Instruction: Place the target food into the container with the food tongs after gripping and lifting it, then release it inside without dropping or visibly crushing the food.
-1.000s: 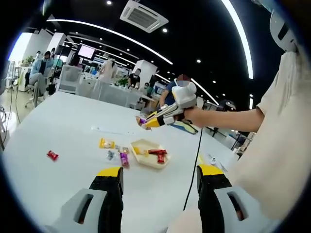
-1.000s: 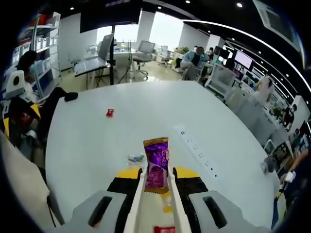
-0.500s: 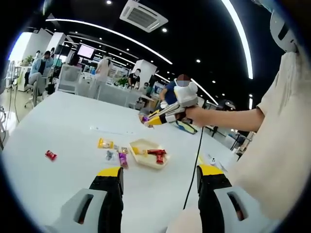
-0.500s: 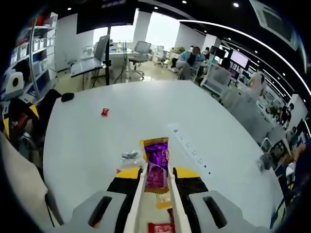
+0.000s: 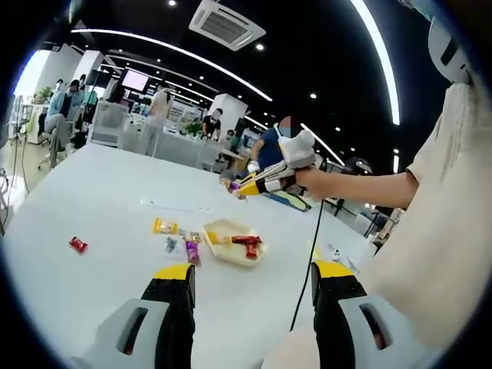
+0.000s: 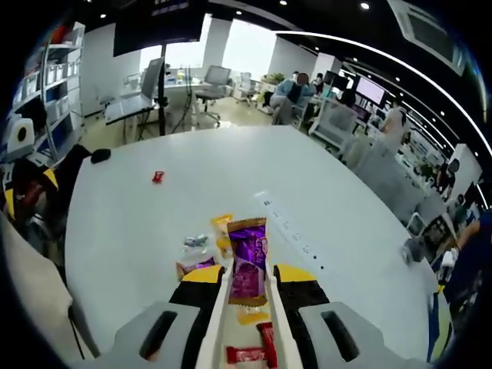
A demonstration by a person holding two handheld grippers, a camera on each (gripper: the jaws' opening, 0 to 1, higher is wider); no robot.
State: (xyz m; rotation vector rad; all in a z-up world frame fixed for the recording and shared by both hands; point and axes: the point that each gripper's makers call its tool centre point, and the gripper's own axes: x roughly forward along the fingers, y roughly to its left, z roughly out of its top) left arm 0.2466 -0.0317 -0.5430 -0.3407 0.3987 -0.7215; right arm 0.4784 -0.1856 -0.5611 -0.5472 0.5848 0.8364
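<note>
Tongs (image 6: 247, 311) pinching purple candy (image 6: 247, 261), held above the table (image 6: 138, 223).
Right gripper (image 6: 247, 288) squeezes the tongs together. Left gripper view: right gripper (image 5: 257, 183) aloft over the tray (image 5: 231, 244), red wrapper (image 5: 247, 243) inside; left gripper (image 5: 250, 277) jaws spread, nothing between them; loose candies (image 5: 175, 240) beside the tray.

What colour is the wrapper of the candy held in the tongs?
Purple, with gold-yellow ends; the candy shows best in the right gripper view, pinched in the tongs.
</note>
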